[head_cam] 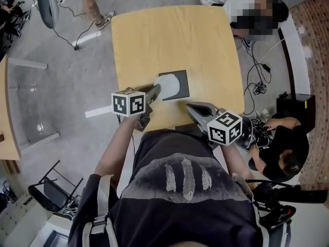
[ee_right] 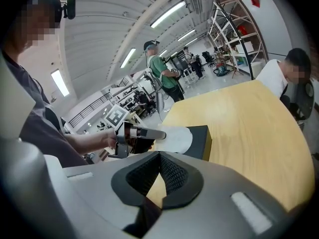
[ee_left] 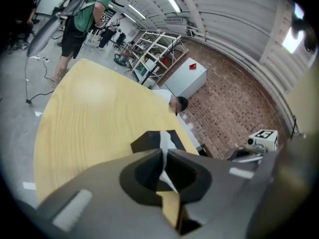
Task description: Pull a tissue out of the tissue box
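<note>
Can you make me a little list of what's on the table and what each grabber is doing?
table: wooden
box: black, lying flat on the table
tissue: white, sticking out of the top of the box
left gripper: fingers shut on the tissue
right gripper: fingers together, holding nothing, close to the box
tissue pulled out yet: no, it is still in the box

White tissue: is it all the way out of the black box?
Partly out. The white tissue bulges from the top of the black tissue box, pinched in the shut left gripper.
</note>
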### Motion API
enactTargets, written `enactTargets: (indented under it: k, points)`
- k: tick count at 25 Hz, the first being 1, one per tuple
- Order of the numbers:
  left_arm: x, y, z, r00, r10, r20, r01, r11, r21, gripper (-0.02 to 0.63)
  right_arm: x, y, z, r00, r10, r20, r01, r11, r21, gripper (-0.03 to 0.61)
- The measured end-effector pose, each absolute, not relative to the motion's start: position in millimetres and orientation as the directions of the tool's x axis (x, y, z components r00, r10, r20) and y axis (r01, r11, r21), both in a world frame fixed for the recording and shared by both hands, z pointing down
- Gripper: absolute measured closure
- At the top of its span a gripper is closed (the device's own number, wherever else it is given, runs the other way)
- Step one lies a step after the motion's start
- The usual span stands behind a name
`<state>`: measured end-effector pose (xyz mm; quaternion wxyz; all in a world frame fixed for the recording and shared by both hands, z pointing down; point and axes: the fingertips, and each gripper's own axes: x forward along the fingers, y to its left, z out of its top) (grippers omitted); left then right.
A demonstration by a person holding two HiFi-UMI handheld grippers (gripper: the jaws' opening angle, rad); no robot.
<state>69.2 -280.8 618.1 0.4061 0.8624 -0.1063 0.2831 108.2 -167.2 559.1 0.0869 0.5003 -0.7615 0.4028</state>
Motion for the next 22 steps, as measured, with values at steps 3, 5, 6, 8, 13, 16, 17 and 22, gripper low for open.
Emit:
enactTargets:
  k: [3,5,6,8,13,16,17,22]
  points:
    - [69.5,-281.4,614.3,0.826,0.037,0.562,-0.406,-0.652,0.641,0.607,106.6,-165.7,558.1,-0.485,-0.693,0.534,-0.832,0.178,-0.526,0.580]
    - [69.8,-280.7,609.8,0.831,0.040,0.554,-0.395,-0.659,0.640,0.609,106.0,-165.5,556.8,-0.483,-0.696,0.532,-0.832,0.176,-0.526,0.581]
    - [70.1,-280.7,607.2,0.834,0.041,0.551,-0.390,-0.663,0.639,0.609,105.8,-165.6,556.4,-0.481,-0.698,0.531,-0.833,0.175,-0.525,0.581]
    - [71.2,-282.4,600.6,0.840,0.037,0.542,-0.382,-0.670,0.637,0.609,106.1,-166.9,556.6,-0.482,-0.700,0.528,-0.832,0.177,-0.526,0.580]
    - [84.1,-290.3,586.7,0.854,0.026,0.520,-0.367,-0.679,0.636,0.609,115.9,-171.2,565.3,-0.500,-0.690,0.523,-0.825,0.196,-0.530,0.581]
    - [85.4,-283.7,572.6,0.863,0.057,0.502,-0.327,-0.693,0.642,0.609,111.2,-167.1,563.0,-0.488,-0.692,0.532,-0.829,0.177,-0.530,0.581]
    - [82.1,-281.1,567.6,0.866,0.062,0.495,-0.318,-0.696,0.644,0.609,106.6,-165.3,561.2,-0.486,-0.691,0.535,-0.831,0.177,-0.527,0.581]
    - [47.4,-289.3,546.8,0.884,0.031,0.466,-0.318,-0.691,0.649,0.609,77.7,-176.0,553.7,-0.496,-0.688,0.530,-0.835,0.211,-0.508,0.580]
